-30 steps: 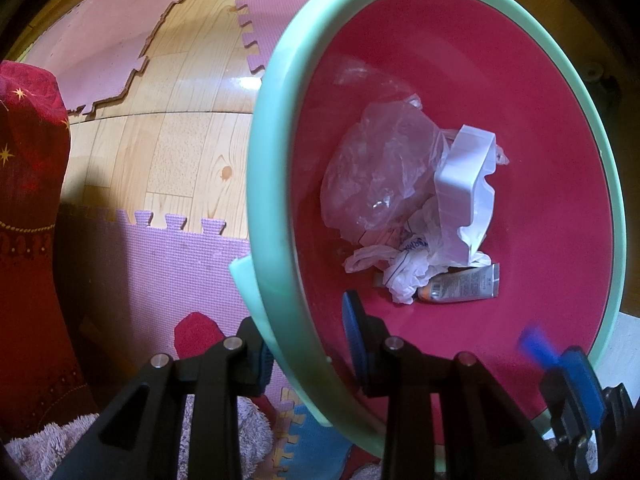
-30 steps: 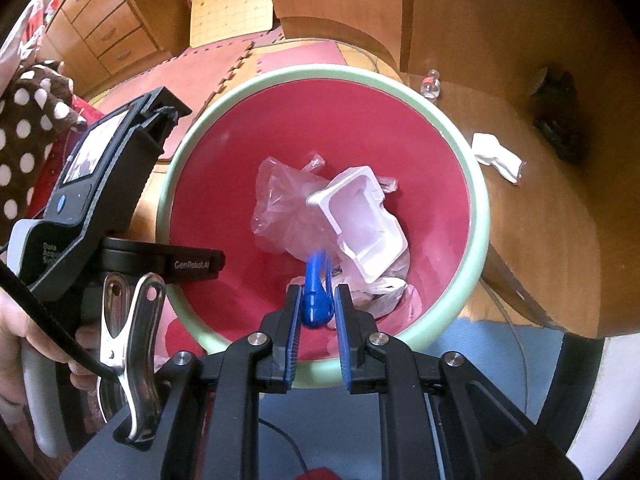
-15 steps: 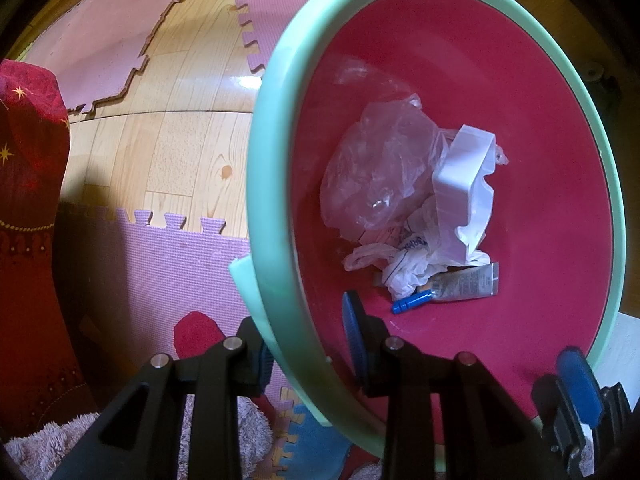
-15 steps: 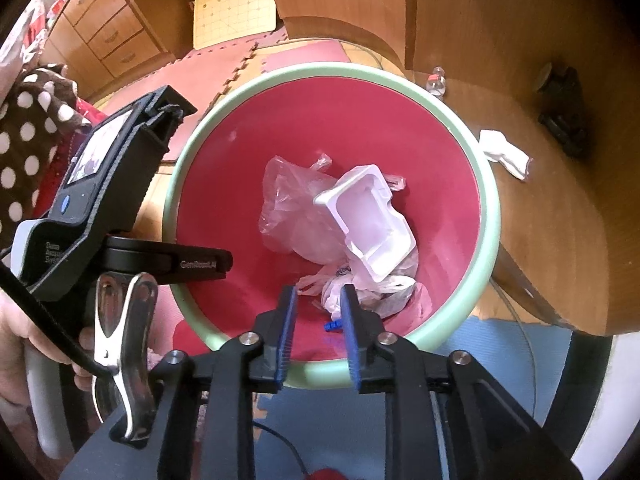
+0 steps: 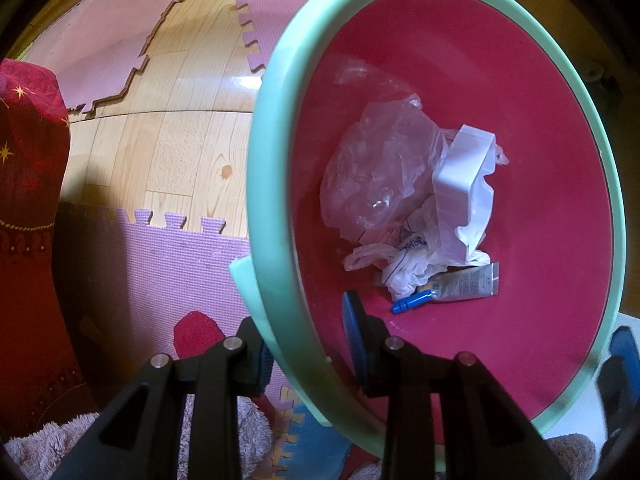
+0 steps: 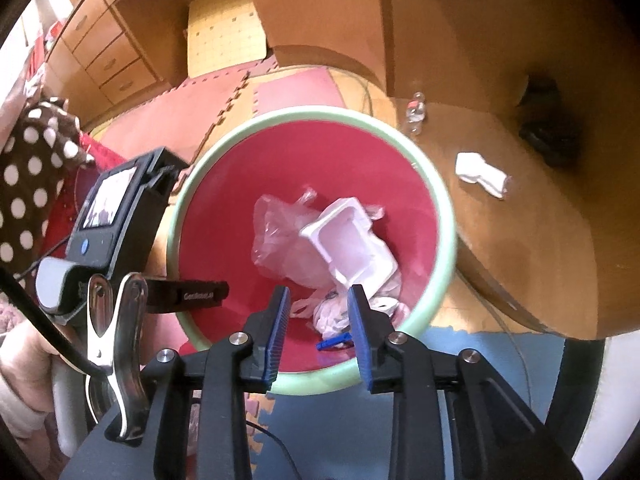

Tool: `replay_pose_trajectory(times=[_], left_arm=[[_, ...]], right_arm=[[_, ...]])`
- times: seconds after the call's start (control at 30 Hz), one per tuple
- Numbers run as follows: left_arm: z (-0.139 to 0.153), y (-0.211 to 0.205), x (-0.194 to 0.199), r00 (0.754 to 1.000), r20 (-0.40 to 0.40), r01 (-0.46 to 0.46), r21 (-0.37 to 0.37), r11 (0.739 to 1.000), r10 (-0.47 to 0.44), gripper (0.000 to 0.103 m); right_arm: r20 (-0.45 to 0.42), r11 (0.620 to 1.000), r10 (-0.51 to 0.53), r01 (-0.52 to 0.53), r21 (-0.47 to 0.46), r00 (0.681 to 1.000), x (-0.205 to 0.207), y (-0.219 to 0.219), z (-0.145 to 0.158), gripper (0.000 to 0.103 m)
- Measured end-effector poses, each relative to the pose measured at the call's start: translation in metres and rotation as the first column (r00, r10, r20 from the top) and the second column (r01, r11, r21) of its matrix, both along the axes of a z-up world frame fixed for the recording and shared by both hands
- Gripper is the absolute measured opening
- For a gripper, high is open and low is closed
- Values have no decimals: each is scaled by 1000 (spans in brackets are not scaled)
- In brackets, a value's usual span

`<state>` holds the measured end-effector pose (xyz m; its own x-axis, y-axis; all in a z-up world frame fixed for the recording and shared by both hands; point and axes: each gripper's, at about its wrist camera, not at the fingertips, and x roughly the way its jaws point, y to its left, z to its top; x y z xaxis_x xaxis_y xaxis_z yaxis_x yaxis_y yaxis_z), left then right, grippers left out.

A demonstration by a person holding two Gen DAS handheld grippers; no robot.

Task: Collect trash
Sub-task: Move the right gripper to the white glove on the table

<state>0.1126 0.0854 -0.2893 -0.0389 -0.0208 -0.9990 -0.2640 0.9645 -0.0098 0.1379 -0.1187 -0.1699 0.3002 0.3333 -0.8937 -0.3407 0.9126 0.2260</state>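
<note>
Right wrist: one bin (image 6: 442, 216), one blue cap (image 6: 332, 342) inside, right fingers (image 6: 318, 334) spread empty after opening, left fingers (image 5: 308, 346) pinching rim.

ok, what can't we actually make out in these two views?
- Left wrist: bin wall between the left gripper pads; contact hidden by the rim.
- Left wrist: tube label too small; its cap end sits under crumpled wrappers.
- Right wrist: black thing on the table is blurred and dark.
</note>
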Motion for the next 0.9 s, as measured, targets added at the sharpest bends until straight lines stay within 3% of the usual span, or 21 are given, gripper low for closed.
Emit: replay_pose_trajectory(times=[0.43, 0.9], left_arm=[[0, 0, -1, 1000, 0, 0, -1, 1000, 0, 32], [-1, -1, -5, 1000, -1, -1, -10, 1000, 1, 33]], right_arm=[[35, 995, -73, 75, -58, 997, 17, -41, 9, 31], [6, 986, -148, 148, -81, 989, 41, -70, -7, 31]])
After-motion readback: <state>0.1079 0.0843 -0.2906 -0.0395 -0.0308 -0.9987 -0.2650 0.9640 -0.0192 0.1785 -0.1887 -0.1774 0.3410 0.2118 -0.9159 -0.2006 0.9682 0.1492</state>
